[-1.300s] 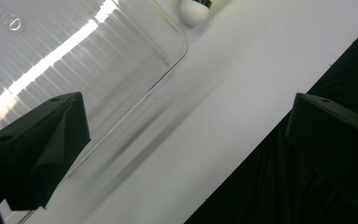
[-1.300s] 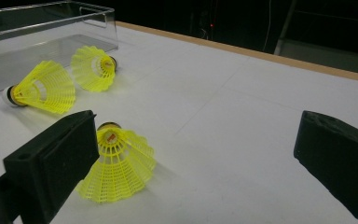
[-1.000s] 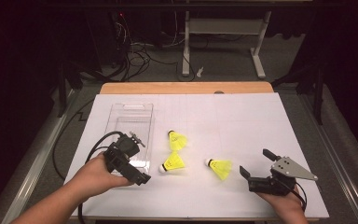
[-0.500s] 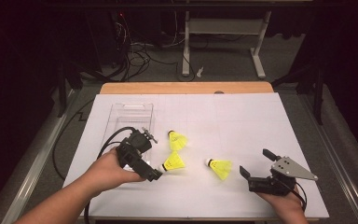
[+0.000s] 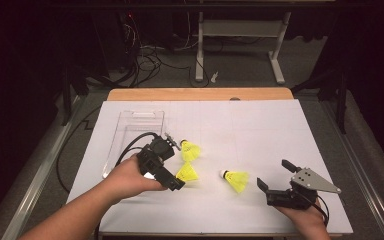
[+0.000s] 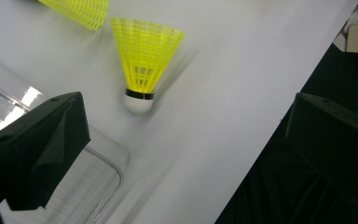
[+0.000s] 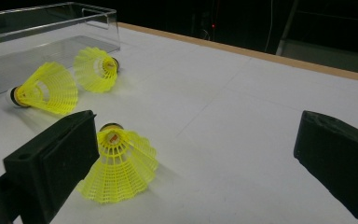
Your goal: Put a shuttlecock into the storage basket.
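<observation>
From the high view, three yellow plastic mesh shuttlecocks are seen lying on the white paper-covered table [image 5: 260, 130]. The left gripper [image 5: 172, 167] is held over the left-centre of the sheet, just beside the clear rectangular plastic tray [image 5: 130, 125]. Two shuttlecocks are found right at it: the upper shuttlecock [image 5: 190, 150] near its far jaw, and the middle shuttlecock [image 5: 187, 173] touching or almost touching its near jaw. Nothing is seen clamped between the jaws. The third, right-hand shuttlecock [image 5: 234, 179] is left on its side between the two grippers. The right gripper [image 5: 275, 181] is rested at the near right of the table, jaws spread, nothing between them.

In the left gripper view, the jaws are shown wide apart and empty. One shuttlecock [image 6: 144, 65] is framed between them, but farther off, with its white cork pointing toward the camera and its skirt away. The skirt edge of another shuttlecock [image 6: 81, 10] is caught at the top. The rounded corner of the clear tray [image 6: 98, 168] is seen beneath the left-hand jaw; the table edge is cut across at the right.

In the right gripper view, the jaws are again seen fully parted, holding nothing. The nearest shuttlecock [image 7: 119, 163] is lying just beside the left-hand jaw, skirt toward the camera. The other two shuttlecocks [image 7: 44, 88] [image 7: 95, 67] are lying beyond, close to the tray [image 7: 51, 23].
</observation>
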